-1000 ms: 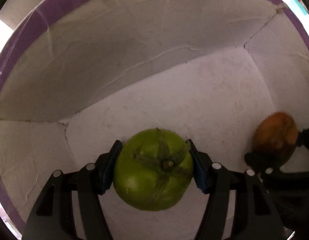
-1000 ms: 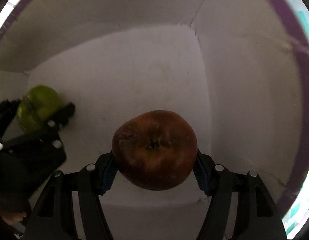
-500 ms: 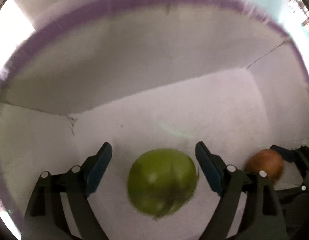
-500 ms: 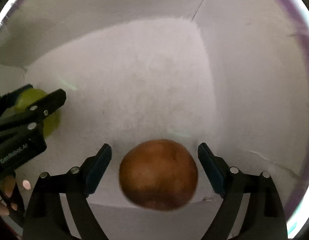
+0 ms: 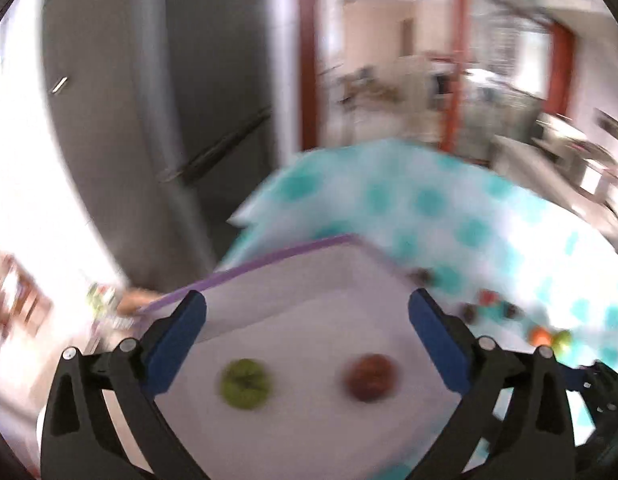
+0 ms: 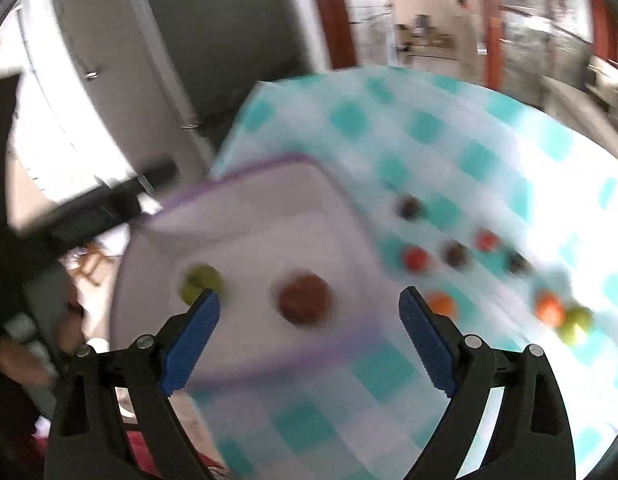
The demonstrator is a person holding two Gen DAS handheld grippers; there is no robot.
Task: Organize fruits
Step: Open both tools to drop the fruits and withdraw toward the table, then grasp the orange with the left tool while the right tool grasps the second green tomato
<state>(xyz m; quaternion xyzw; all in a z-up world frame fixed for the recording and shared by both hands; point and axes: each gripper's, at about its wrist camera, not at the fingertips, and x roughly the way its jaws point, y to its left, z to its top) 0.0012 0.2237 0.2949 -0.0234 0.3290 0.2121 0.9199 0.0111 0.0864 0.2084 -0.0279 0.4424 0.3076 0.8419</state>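
A green tomato-like fruit (image 5: 245, 385) and a brown-red apple (image 5: 370, 377) lie side by side on the floor of a white box with a purple rim (image 5: 269, 258). The same green fruit (image 6: 197, 282) and apple (image 6: 304, 298) show in the right wrist view. My left gripper (image 5: 307, 344) hangs above the box, its jaws opening wide, nothing between them. My right gripper (image 6: 309, 342) is high above the box's near rim (image 6: 293, 344), its jaws opening too and bare. Both views are blurred.
Several small fruits lie on the teal-checked tablecloth (image 6: 449, 140) right of the box: red ones (image 6: 416, 258), dark ones (image 6: 455, 254), orange ones (image 6: 549, 309) and a green one (image 6: 577, 322). A grey refrigerator (image 5: 157, 100) stands behind the table's far left corner.
Both grippers let go of their fruits, which now rest on the box floor. Both have risen out of the box and tilted up, so the table and room came into view.
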